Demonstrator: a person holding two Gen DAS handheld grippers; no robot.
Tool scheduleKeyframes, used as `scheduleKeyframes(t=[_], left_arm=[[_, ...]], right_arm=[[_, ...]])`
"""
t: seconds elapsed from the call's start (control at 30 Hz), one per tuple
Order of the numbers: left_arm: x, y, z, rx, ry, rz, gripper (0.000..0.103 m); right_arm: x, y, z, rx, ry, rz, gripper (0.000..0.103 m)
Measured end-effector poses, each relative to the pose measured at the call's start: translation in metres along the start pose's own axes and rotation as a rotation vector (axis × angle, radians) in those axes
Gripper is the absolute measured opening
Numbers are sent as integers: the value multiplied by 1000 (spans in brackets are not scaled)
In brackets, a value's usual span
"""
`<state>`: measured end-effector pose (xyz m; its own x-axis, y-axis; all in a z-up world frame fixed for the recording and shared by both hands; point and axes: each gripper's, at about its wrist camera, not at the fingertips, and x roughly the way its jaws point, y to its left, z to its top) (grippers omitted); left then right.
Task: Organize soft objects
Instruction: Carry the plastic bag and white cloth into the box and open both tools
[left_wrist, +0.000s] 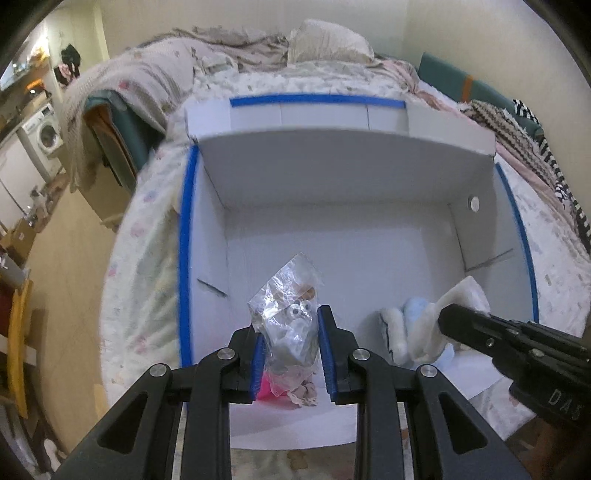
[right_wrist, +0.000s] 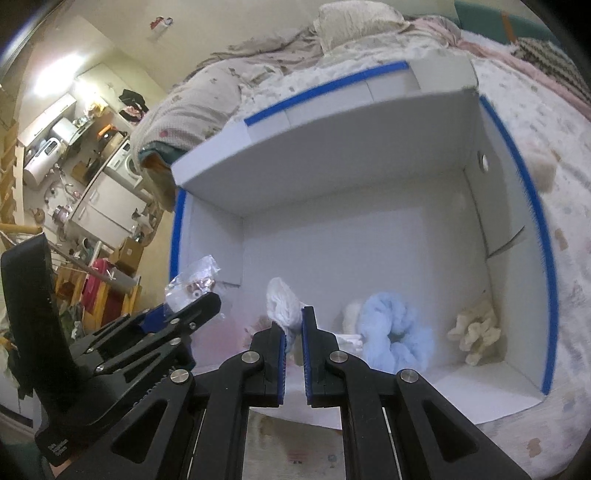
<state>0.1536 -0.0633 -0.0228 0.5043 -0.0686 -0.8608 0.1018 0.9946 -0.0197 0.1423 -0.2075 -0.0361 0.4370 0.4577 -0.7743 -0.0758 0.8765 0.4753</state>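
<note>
Left wrist view first: the left gripper (left_wrist: 290, 350) hangs over the near left part of the white box (left_wrist: 332, 173), its blue pads clenched on a crinkly clear plastic bag (left_wrist: 286, 314) with a small grey toy inside. The bag sticks up between the fingers, and something pink (left_wrist: 266, 392) shows just beneath it, on the box floor. Off to the right, the right gripper (left_wrist: 448, 319) comes in from the side with a white fluffy cloth (left_wrist: 461, 299) pinched at its tip. Just beside that, pale blue and white plush pieces (left_wrist: 402, 328) lie on the box floor. The box sits on a bed (left_wrist: 147, 229) with a fluffy patterned cover, blue tape along its rims.

Over to the right wrist view: the right gripper (right_wrist: 293, 354) is nearly closed, grasping the white fluffy cloth (right_wrist: 282, 306), which rises above the fingertips. Beyond it, a pale blue fuzzy scrunchie (right_wrist: 395, 328) rests on the box (right_wrist: 332, 155) floor, with a cream plush piece (right_wrist: 474, 328) near the right wall. At left, the left gripper (right_wrist: 192, 310) holds the plastic bag (right_wrist: 194, 280) above the box's left edge.
</note>
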Motion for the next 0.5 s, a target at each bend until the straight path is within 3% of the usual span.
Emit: scheduleKeyframes(t=[0.27,0.5], left_arm=[[22,-6,-15,24,41,7,23],[33,-7,-15,22,46,13,24]], right_arm=[[25,-9,-12,19,68,-4,9],[38,-12,-4,21,81,-30,9]])
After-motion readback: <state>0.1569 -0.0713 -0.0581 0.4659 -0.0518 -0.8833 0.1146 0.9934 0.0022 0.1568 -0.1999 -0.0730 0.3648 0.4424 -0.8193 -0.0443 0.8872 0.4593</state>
